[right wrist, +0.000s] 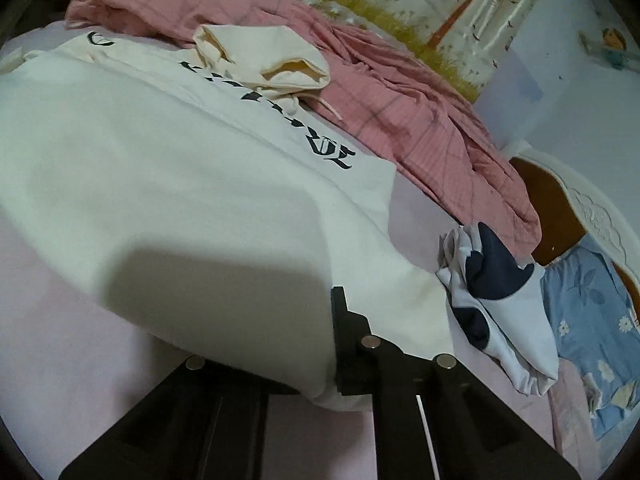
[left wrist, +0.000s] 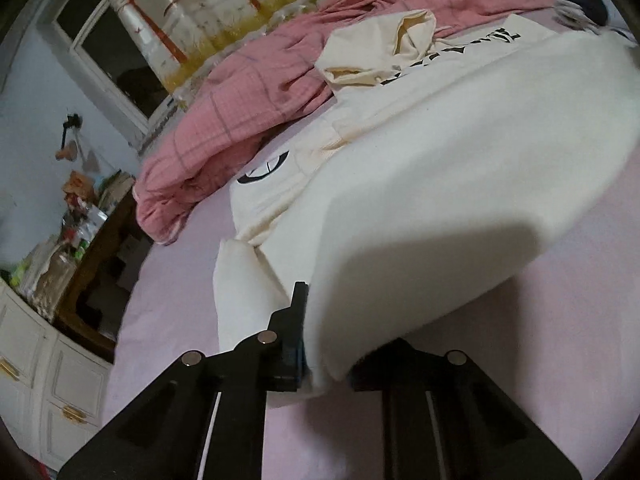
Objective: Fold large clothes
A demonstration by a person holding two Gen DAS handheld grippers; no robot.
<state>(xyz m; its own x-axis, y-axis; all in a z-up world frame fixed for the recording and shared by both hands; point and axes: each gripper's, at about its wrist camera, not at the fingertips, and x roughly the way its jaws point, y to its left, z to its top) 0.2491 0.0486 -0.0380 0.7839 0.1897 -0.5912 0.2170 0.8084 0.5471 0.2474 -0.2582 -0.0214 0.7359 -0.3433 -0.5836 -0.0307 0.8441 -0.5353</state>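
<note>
1. The left gripper (left wrist: pixel 316 344) was seen closed on the near hem of the cream hoodie (left wrist: pixel 460 168); the cloth was pinched between its jaws at the garment's left corner and was raised off the sheet.
2. The right gripper (right wrist: pixel 320 340) was likewise closed on the same hem, at the right corner, with a fold of fabric caught between its jaws.
3. The hoodie was spread on the pink bed sheet (left wrist: pixel 172 300), and it extended away from both grippers. Its long axis ran from the held hem to the hood (right wrist: pixel 260 56), which lay at the far end, against the pink quilt (right wrist: pixel 420 112).
4. It was judged that the coming move would carry the hem forward, along this axis, toward the black lettering (right wrist: pixel 320 148) and the hood. Neither hand was clearly nearer; each held one corner.
5. A folded white and navy garment (right wrist: pixel 492 304) was lying just beside the right corner, and it could be disturbed.
</note>
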